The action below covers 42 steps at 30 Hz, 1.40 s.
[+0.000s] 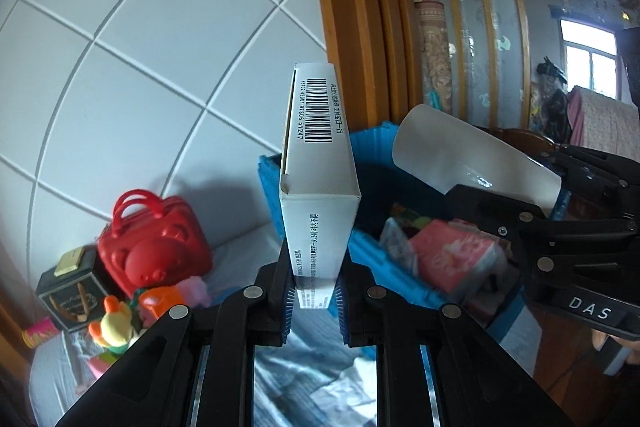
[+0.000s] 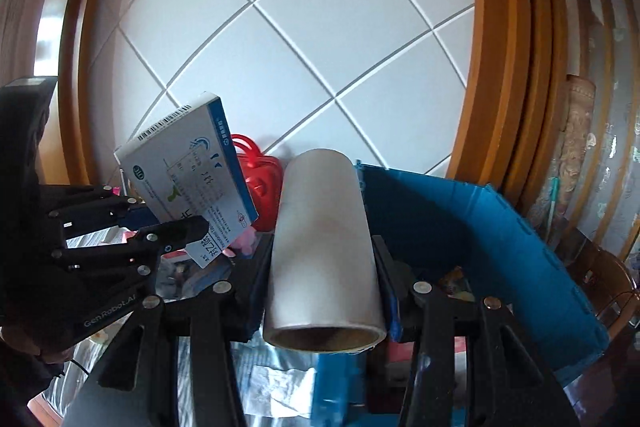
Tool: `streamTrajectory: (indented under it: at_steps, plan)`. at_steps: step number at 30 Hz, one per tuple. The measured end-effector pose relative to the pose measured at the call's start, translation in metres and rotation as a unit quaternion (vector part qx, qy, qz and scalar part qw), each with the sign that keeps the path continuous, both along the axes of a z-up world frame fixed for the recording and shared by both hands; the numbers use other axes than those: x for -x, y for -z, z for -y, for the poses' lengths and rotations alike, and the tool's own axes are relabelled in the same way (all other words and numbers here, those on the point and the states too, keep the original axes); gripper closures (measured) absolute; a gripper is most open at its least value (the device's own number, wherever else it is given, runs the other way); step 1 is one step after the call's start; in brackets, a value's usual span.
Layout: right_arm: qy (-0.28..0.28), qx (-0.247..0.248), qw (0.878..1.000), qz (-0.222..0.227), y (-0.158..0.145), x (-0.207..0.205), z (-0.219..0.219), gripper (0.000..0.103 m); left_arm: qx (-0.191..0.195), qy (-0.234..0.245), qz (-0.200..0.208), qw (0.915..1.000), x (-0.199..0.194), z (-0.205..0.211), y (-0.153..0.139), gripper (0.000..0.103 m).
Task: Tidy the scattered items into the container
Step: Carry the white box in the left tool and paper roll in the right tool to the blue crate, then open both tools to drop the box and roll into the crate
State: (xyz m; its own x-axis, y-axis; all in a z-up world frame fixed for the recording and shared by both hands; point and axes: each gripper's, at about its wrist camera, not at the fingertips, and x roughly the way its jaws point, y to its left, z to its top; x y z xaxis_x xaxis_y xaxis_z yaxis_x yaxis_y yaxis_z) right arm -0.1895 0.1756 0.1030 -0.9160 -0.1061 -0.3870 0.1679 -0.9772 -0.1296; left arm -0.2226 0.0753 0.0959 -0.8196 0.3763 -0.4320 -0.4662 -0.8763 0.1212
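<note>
My left gripper (image 1: 314, 297) is shut on a white medicine box (image 1: 320, 167) with a barcode, held upright in front of the blue folding container (image 1: 376, 259). In the right wrist view the same box (image 2: 188, 179) shows its blue-and-white face, tilted in the left gripper (image 2: 160, 219). My right gripper (image 2: 322, 255) is shut on a translucent roll of film (image 2: 324, 247), which points over the container's blue wall (image 2: 480, 227). From the left wrist view, the roll (image 1: 460, 155) and the right gripper (image 1: 532, 183) hang above the container's right side.
A pink packet (image 1: 452, 255) and other items lie inside the container. Left of it on the bed sit a red toy handbag (image 1: 152, 243), a dark box (image 1: 72, 287) and small plush toys (image 1: 116, 323). A white padded headboard (image 2: 300, 47) in a wooden frame stands behind.
</note>
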Motion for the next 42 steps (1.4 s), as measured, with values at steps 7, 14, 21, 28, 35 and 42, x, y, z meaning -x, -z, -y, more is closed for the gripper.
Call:
streamTrajectory:
  at_steps: [7,14,21,28,35,42]
  plan:
    - [0.036,0.008,0.999,0.027,-0.001,0.033,-0.128,0.057,-0.007,0.013,0.023,0.9996,0.021,-0.108,0.003,0.086]
    - [0.068,0.035,0.995,0.060,0.019,0.072,-0.202,0.057,0.015,0.008,0.031,0.9994,0.045,-0.172,0.003,0.071]
    - [0.087,0.053,0.993,0.053,0.017,0.102,-0.230,0.040,0.025,-0.026,-0.006,0.9993,0.060,-0.195,-0.020,0.005]
    - [0.077,0.049,0.995,0.027,0.008,0.094,-0.225,0.040,0.021,-0.035,-0.014,0.9991,0.057,-0.187,-0.015,0.005]
    - [0.071,0.045,0.996,0.024,0.016,0.081,-0.217,0.034,0.008,-0.054,-0.018,0.9984,0.045,-0.166,-0.013,0.005]
    - [0.062,0.045,0.997,0.023,0.025,0.063,-0.205,0.034,-0.001,-0.087,-0.025,0.9959,0.021,-0.135,-0.001,0.005]
